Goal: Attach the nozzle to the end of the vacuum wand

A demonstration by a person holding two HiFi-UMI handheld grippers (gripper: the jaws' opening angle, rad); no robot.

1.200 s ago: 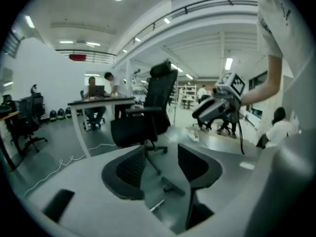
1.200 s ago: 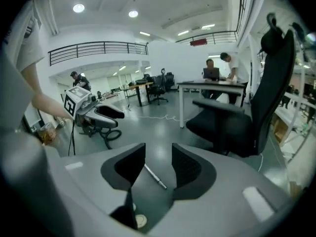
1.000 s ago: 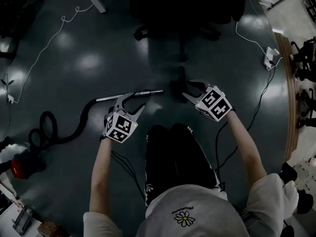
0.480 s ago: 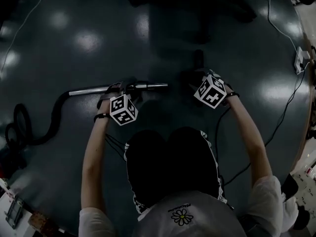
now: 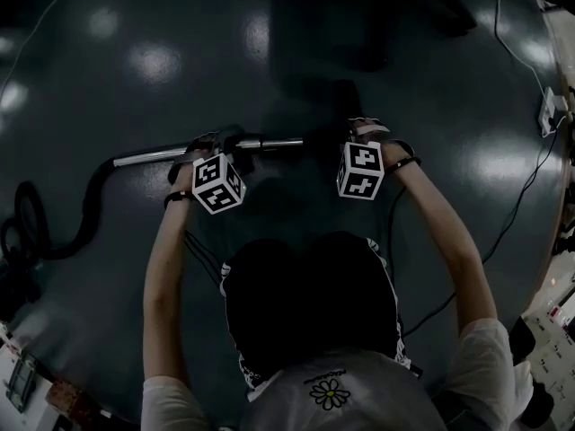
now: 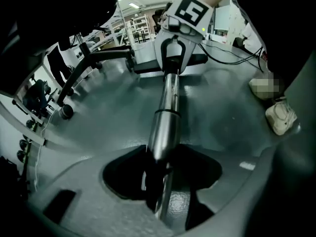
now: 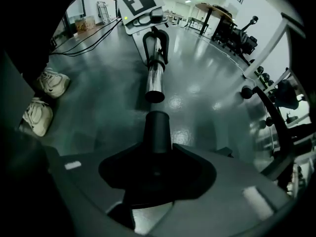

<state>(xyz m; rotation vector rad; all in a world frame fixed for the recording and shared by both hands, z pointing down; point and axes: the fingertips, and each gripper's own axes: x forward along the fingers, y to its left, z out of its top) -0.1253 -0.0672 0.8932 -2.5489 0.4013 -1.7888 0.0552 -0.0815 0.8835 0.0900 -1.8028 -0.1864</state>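
Nothing is joined yet: you're at the stage of picking up the parts and lining them up. Closest to you, down in front of your knees, your left tongs sit astride the wand partway along its metal tube. They have just been closing and now look clamped on the tube, which runs straight through between the jaws. Your right tongs are near them, off the wand's free end. These have just been opening and stand wide apart, with the black nozzle between the jaws and its round neck poking out beyond them. I see no pad pressing on it, so I judge it straddled rather than gripped.

A little farther out, the wand's open end faces the nozzle's neck across a small gap. The two are nearly in line but apart. As I read it, your next move is to close the right tongs firmly on the nozzle and hold the wand steady with the left. Then bring the neck and the tube mouth onto one axis and push them together. A loose hold on the right would let the nozzle twist as it meets the tube.

Beyond your left hand the wand runs into the dark hose, which curls away over the grey floor. Farthest off stands a chair base on castors.
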